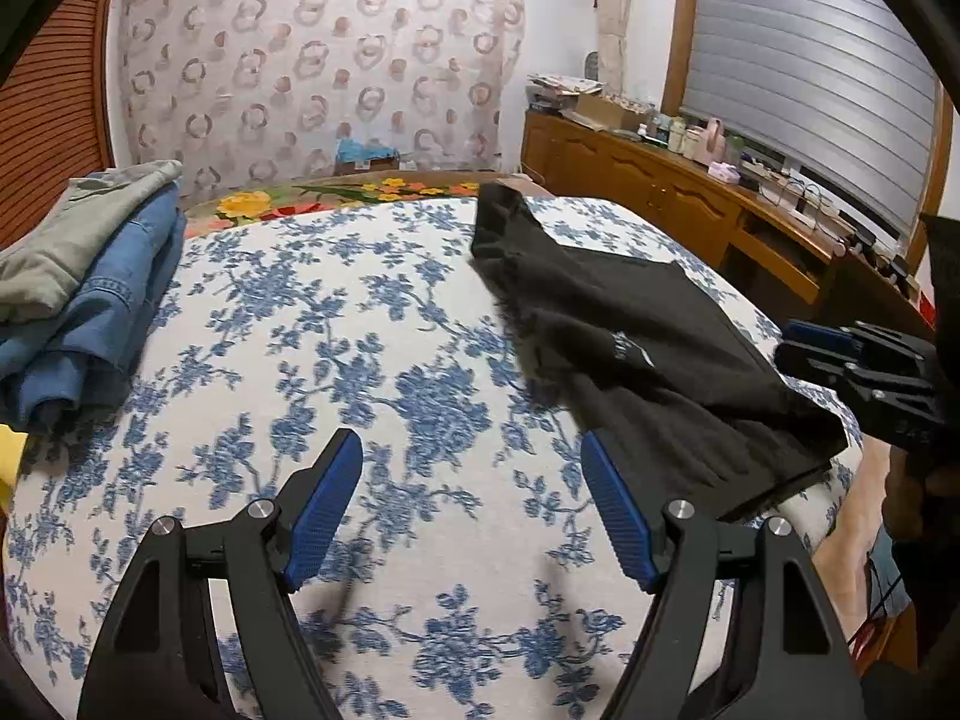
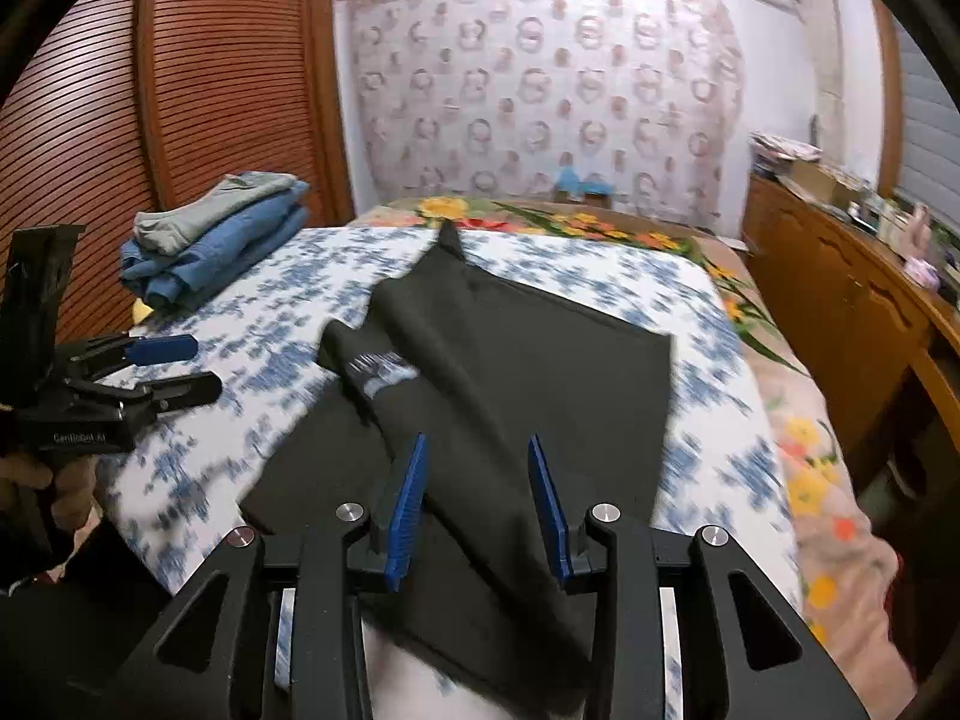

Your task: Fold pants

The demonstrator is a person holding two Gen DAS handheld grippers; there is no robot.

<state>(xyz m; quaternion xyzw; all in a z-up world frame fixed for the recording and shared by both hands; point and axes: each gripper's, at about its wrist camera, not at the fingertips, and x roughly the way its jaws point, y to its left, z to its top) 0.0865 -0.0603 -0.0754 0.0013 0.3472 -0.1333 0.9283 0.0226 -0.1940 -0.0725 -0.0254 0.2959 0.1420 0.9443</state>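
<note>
Black pants (image 1: 630,324) (image 2: 510,360) lie folded lengthwise on the blue-flowered bedspread (image 1: 360,312), with a fold ridge running down the middle and a small white logo showing. My right gripper (image 2: 477,444) hovers over their near end with its jaws apart; the blue pads do not press on the cloth. It also shows at the right edge of the left wrist view (image 1: 804,342). My left gripper (image 1: 471,444) stands wide open over bare bedspread to the left of the pants, holding nothing, and appears at the left of the right wrist view (image 2: 192,366).
A stack of folded clothes (image 1: 90,276) (image 2: 210,240), grey on top of blue denim, sits at the bed's far left corner. A wooden dresser (image 1: 660,180) with clutter runs along the right side. A louvred wooden wardrobe (image 2: 180,90) stands on the left.
</note>
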